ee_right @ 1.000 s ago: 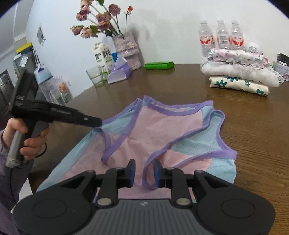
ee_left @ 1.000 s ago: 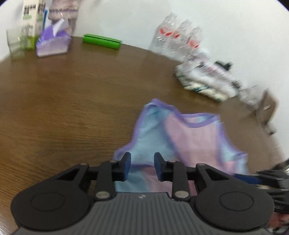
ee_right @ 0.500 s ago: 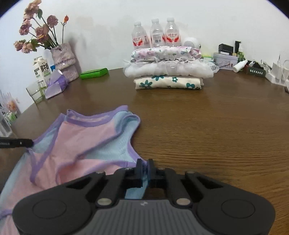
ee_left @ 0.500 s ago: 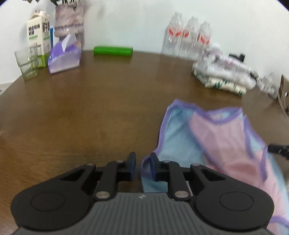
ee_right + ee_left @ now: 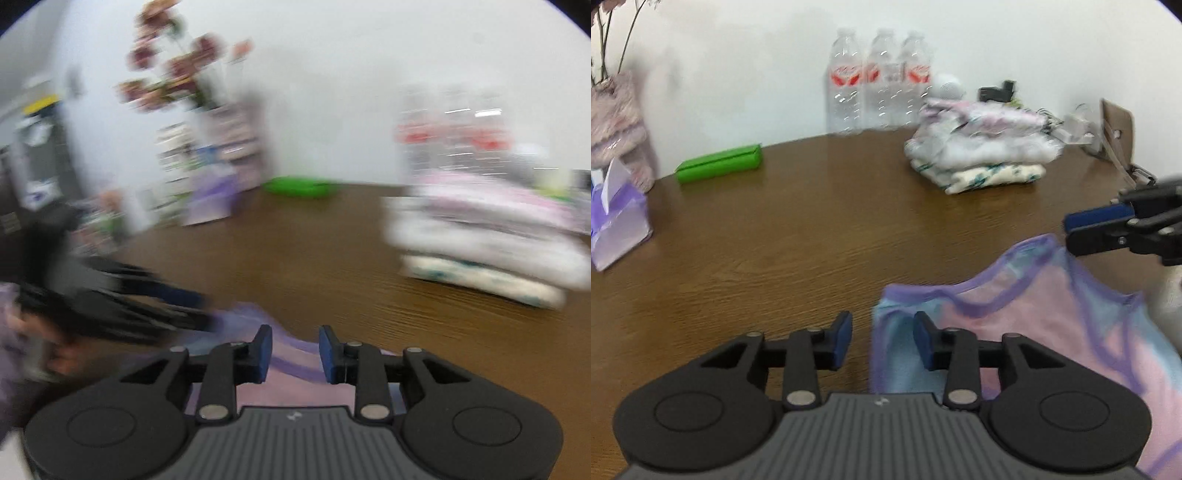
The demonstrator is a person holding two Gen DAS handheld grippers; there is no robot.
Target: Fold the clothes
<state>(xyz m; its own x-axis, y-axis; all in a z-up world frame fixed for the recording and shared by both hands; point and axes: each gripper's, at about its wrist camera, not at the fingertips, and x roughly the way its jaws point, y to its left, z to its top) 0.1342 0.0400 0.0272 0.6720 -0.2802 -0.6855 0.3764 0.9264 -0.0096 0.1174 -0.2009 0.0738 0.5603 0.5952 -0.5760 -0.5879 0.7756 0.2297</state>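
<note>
Left gripper [image 5: 882,341] is hovering low over the wooden table [image 5: 812,236] with its jaws standing apart and nothing between them; I am reading the near left edge of the pink-and-blue garment [image 5: 1027,332] as lying just to the right of the jaw gap, with the right-hand pad overlapping the blue panel. Outward from there, the garment is spreading to the right and toward me, its long axis running roughly from my left gripper across toward the right gripper [image 5: 1108,230], which is showing at the far right of the left wrist view beside the garment's raised purple-trimmed corner. In the right wrist view, which is heavily blurred, the right gripper's jaws are also standing apart, with garment cloth lying beneath and between them but not clamped. I am judging the left gripper nearer to the loose left edge, so the coming move is calling for a small shift rightward before closing. Folded clothes [image 5: 982,155] are sitting well apart at the back.
</note>
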